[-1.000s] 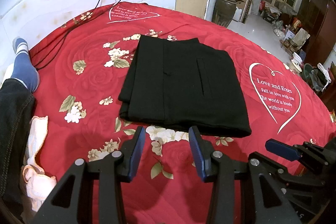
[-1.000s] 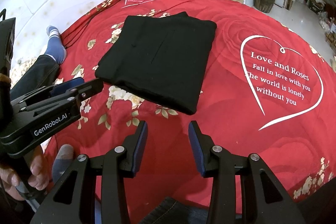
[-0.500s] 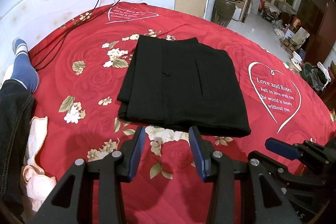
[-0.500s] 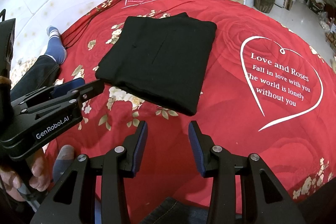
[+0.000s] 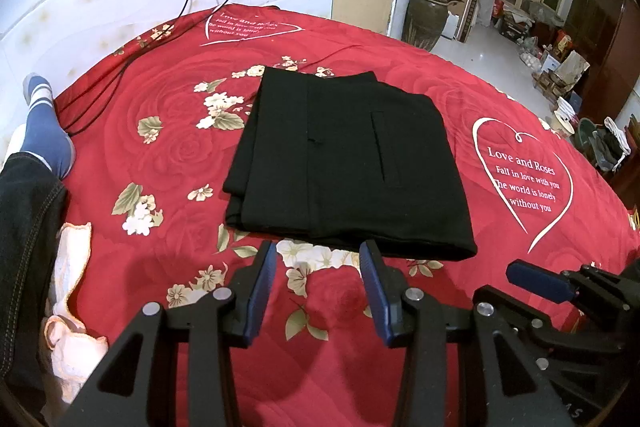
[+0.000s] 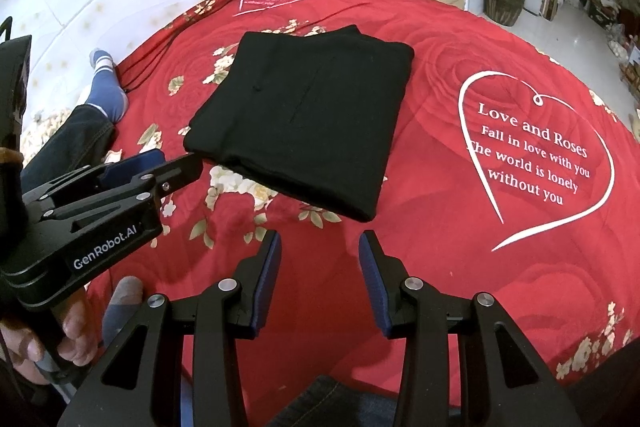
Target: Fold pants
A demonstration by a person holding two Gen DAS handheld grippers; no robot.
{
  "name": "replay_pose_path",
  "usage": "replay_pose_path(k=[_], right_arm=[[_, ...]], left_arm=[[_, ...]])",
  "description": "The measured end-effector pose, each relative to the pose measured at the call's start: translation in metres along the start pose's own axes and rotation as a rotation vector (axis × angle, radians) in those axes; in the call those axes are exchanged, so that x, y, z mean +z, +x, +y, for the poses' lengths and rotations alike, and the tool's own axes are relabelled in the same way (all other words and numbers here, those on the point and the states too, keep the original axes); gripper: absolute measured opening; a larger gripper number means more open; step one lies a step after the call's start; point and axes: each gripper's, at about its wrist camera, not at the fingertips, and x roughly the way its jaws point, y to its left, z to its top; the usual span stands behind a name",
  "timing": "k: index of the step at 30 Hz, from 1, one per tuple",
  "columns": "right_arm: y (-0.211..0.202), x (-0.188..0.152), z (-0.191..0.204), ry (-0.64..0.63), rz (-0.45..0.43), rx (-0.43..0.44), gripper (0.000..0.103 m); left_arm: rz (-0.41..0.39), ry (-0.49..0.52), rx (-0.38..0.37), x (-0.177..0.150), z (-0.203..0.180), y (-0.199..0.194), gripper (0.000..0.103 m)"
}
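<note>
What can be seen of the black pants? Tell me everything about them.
The black pants lie folded into a compact, roughly rectangular stack of layers, flat on the red floral bedspread. The cloth looks matte, thick and soft. A slit pocket and a small button or tab show on top; layered edges show along the left side. Only the bedspread touches them. Both tools, left and right, stand open just short of the near edge.

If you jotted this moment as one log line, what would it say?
pants: folded, lying flat on red bedspread | left gripper: open, empty, short of pants | right gripper: open, empty | stage: fold looks finished
</note>
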Motion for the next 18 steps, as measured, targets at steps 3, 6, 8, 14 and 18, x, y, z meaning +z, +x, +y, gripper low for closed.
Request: replay_pose_path(k=[3, 6, 8, 14, 18], right_arm=[[-0.0005, -0.0002, -0.0005, 0.002, 0.0, 0.001, 0.041], [-0.0009, -0.0001, -0.0004, 0.002, 0.0, -0.002, 0.041], [-0.0016, 0.0003, 0.0, 0.001, -0.001, -0.002, 0.041], [-0.0031, 0.0006, 0.001, -0.005, -0.005, -0.002, 0.041], [-0.0041, 0.0009, 0.0017, -0.005, -0.007, -0.003, 0.041]], left_arm=[[0.002, 0.001, -0.001, 0.0, -0.0002, -0.0004, 0.046], [0.002, 0.001, 0.0, 0.0, -0.0006, -0.0008, 0.046], [0.002, 0.001, 0.001, 0.0, -0.0005, -0.001, 0.046], [0.0, 0.001, 0.001, -0.0003, -0.0006, -0.0008, 0.046], [0.001, 0.001, -0.002, -0.0003, -0.0004, -0.001, 0.046]])
